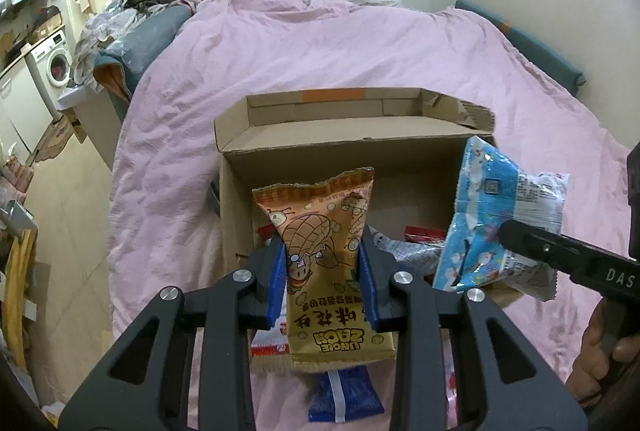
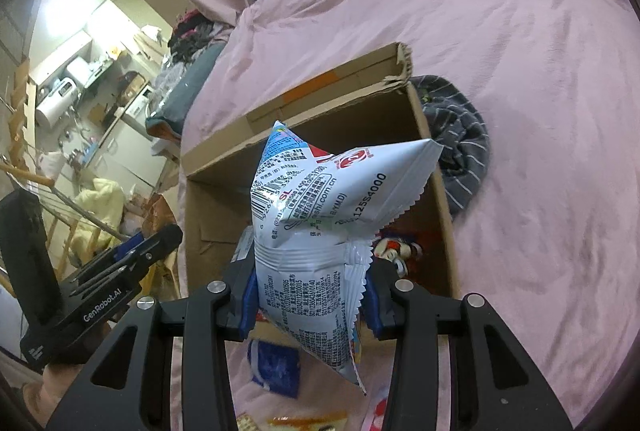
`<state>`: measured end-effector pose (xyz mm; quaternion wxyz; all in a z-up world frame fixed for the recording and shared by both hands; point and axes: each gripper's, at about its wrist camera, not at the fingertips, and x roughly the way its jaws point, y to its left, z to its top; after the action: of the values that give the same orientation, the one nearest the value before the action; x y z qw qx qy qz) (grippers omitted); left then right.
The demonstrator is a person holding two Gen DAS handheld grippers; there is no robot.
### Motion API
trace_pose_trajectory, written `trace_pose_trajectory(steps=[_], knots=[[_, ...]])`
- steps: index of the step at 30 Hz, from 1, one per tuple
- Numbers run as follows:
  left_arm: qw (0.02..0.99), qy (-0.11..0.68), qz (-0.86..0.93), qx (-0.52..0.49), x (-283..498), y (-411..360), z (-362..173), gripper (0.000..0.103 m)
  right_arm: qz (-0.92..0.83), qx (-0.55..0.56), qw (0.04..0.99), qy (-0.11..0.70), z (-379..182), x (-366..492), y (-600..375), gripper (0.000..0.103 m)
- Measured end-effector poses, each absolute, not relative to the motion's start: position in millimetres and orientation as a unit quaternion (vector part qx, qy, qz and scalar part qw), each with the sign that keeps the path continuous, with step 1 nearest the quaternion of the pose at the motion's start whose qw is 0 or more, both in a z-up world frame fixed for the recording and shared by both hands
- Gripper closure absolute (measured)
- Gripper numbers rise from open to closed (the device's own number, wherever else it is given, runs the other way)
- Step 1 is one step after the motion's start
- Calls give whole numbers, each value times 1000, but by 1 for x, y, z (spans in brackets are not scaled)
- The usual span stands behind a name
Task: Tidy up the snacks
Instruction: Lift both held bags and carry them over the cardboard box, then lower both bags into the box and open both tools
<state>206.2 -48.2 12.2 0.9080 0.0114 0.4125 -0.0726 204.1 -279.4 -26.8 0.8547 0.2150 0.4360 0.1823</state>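
Note:
My left gripper [image 1: 322, 271] is shut on an orange peanut snack bag [image 1: 328, 239], held upright over the near edge of an open cardboard box [image 1: 236, 199] on the pink bed. My right gripper [image 2: 310, 287] is shut on a white and blue snack bag [image 2: 316, 215], held above the same box [image 2: 212, 207]. That bag [image 1: 492, 215] and the right gripper's black finger [image 1: 560, 251] show at the right of the left wrist view. The left gripper [image 2: 132, 255] shows at the left of the right wrist view. Several wrapped snacks lie in the box bottom [image 1: 420, 239].
A blue packet [image 1: 344, 399] and other loose snacks [image 2: 304, 423] lie on the pink duvet [image 1: 320, 43] in front of the box. A dark striped garment [image 2: 460, 147] lies right of the box. The floor and a washing machine [image 1: 56, 63] are to the left.

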Motion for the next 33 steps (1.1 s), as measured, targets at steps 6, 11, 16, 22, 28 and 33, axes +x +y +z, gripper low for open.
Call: trace_pose_trajectory(steps=[6,11,16,22,28,33], knots=[[906,418,-69,17,220,-48,-5,75,189,209,850,446,-40,222,-267,60],[907,416,-65,10,227,-44,-14,75,193,214,845,451,-46,226,-264,60],[906,419,-66,9,230,-43,-17,75,188,218,840,459,-53,229,-266,59],[903,424,-70,4,232,-45,-21,75,180,224,837,466,-56,234,-267,57],[901,428,-68,-4,233,-43,-22,75,175,237,833,468,-58,233,-271,56],[901,429,-66,-9,233,-42,-22,74,172,237,834,467,-59,234,-272,54]])
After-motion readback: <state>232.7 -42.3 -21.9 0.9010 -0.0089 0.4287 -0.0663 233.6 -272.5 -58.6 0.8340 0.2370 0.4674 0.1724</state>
